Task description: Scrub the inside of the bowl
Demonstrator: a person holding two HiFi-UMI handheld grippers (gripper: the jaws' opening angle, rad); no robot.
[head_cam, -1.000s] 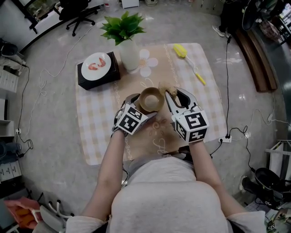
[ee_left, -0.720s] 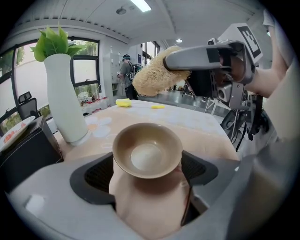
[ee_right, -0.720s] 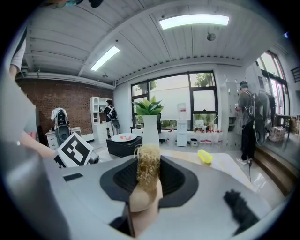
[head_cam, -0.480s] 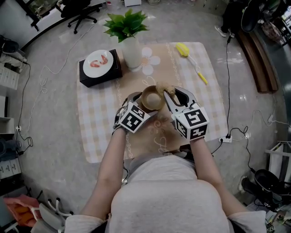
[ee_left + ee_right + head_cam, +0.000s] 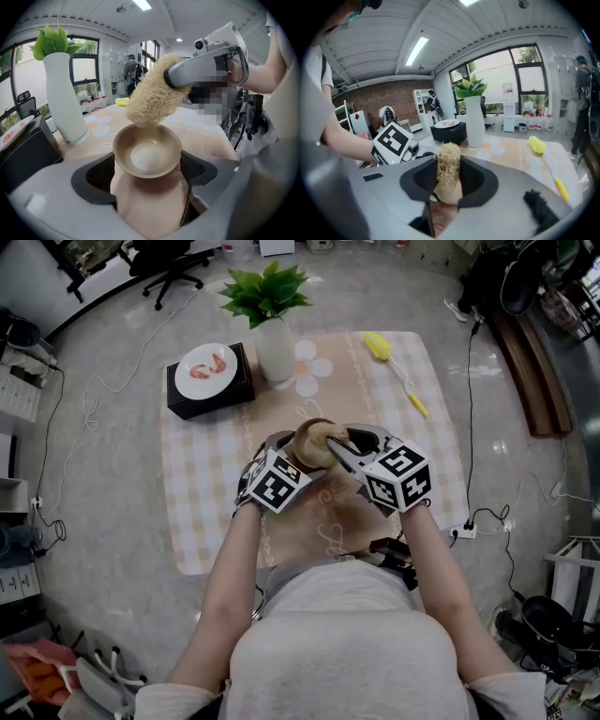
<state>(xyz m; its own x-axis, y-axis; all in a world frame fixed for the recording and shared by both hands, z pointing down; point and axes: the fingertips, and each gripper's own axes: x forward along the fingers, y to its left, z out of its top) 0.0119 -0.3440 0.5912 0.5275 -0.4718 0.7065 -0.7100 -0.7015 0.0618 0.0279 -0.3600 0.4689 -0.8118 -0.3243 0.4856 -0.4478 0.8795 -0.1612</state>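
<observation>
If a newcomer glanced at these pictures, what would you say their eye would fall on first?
At the centre, the left tongs grip a tan bowl, while the right tongs hold a straw-coloured loofah scrubber at its far rim. Behind them on the checked cloth sit a white vase of green leaves and a bright yellow brush.

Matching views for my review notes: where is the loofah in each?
Head view: loofah at centre, at the bowl's rim.
Left gripper view: loofah upper centre, above the bowl.
Right gripper view: loofah lower centre, between the jaws.
Shared landmark: the white vase, in all three.
</observation>
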